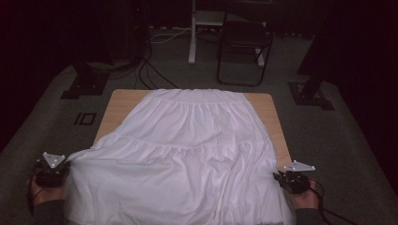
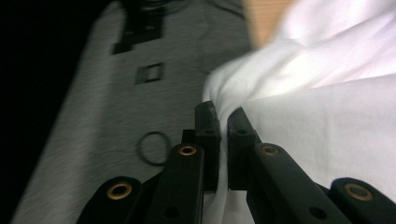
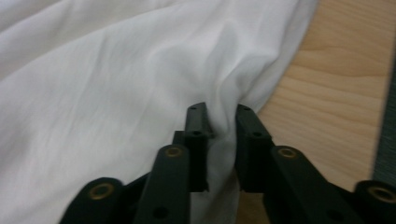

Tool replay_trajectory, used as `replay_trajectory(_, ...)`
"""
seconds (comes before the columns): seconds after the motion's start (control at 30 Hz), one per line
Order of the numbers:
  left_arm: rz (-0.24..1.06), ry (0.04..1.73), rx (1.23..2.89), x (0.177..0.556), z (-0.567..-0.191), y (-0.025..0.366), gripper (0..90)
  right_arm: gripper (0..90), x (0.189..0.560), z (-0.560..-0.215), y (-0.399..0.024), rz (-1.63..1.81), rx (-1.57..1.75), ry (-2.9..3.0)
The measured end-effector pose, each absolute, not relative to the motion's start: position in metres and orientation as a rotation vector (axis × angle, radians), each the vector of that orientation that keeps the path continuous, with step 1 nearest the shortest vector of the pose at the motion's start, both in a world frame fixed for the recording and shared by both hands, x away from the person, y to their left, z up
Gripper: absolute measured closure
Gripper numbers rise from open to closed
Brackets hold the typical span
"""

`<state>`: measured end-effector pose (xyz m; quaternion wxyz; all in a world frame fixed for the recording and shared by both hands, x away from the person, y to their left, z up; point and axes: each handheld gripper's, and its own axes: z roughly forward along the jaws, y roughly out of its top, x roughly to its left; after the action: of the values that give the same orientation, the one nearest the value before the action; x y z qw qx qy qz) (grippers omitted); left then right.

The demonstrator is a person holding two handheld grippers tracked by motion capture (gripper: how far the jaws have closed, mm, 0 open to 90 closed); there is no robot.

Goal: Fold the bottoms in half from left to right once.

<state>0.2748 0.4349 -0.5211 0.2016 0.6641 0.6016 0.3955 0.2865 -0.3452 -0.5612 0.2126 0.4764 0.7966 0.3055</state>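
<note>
A white tiered skirt (image 1: pixel 187 140) lies spread over a small wooden table (image 1: pixel 122 101), its hem hanging over the near edge. My left gripper (image 1: pixel 65 164) is at the hem's left corner, off the table's side. In the left gripper view its jaws (image 2: pixel 223 116) are shut tight on a pinch of the skirt (image 2: pixel 327 93). My right gripper (image 1: pixel 278 176) is at the hem's right corner. In the right gripper view its jaws (image 3: pixel 219 114) hold a bunched fold of the skirt (image 3: pixel 116 70) above the table (image 3: pixel 336 93).
Grey carpet surrounds the table. A dark folding chair (image 1: pixel 244 47) and a white post (image 1: pixel 192 33) stand beyond its far edge, with cables (image 1: pixel 150 70) on the floor. Black stand bases (image 1: pixel 84 84) (image 1: pixel 312 93) flank the far corners. A dark ring (image 2: pixel 153 148) lies on the carpet.
</note>
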Motion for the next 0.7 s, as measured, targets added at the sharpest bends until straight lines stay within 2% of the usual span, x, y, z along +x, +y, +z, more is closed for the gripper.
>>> replay_trajectory(0.13, 1.208, 1.843, 1.731, 0.278, -0.513, 0.465, 87.1, 79.9, 0.289, -0.563, -0.348, 0.858, 1.341, 2.182)
replay_trajectory(0.23, 1.255, 1.925, 1.647, 0.281, -0.502, 0.472, 87.2, 79.7, 0.288, -0.563, -0.347, 0.859, 1.336, 2.185)
replay_trajectory(0.37, 1.234, 1.803, 1.667, 0.275, -0.488, 0.456, 87.1, 78.7, 0.289, -0.563, -0.346, 0.879, 1.329, 2.191)
replay_trajectory(0.4, 1.188, 1.700, 1.695, 0.268, -0.477, 0.440, 87.0, 77.7, 0.289, -0.563, -0.346, 0.886, 1.329, 2.191)
replay_trajectory(0.43, 1.188, 1.700, 1.695, 0.268, -0.477, 0.440, 87.0, 77.7, 0.289, -0.563, -0.346, 0.886, 1.329, 2.191)
replay_trajectory(0.47, 1.117, 1.577, 1.715, 0.260, -0.466, 0.421, 86.9, 77.3, 0.289, -0.563, -0.346, 0.886, 1.328, 2.192)
replay_trajectory(0.53, 1.056, 1.458, 1.725, 0.253, -0.453, 0.397, 86.9, 76.0, 0.289, -0.564, -0.345, 0.893, 1.328, 2.191)
replay_trajectory(0.6, 1.041, 1.395, 1.740, 0.249, -0.446, 0.385, 86.9, 75.4, 0.289, -0.564, -0.345, 0.899, 1.325, 2.192)
replay_trajectory(0.63, 0.992, 1.256, 1.770, 0.245, -0.427, 0.355, 86.9, 75.4, 0.289, -0.564, -0.345, 0.903, 1.327, 2.192)
replay_trajectory(0.7, 0.974, 1.146, 1.793, 0.242, -0.412, 0.329, 86.9, 75.2, 0.290, -0.564, -0.345, 0.905, 1.324, 2.195)
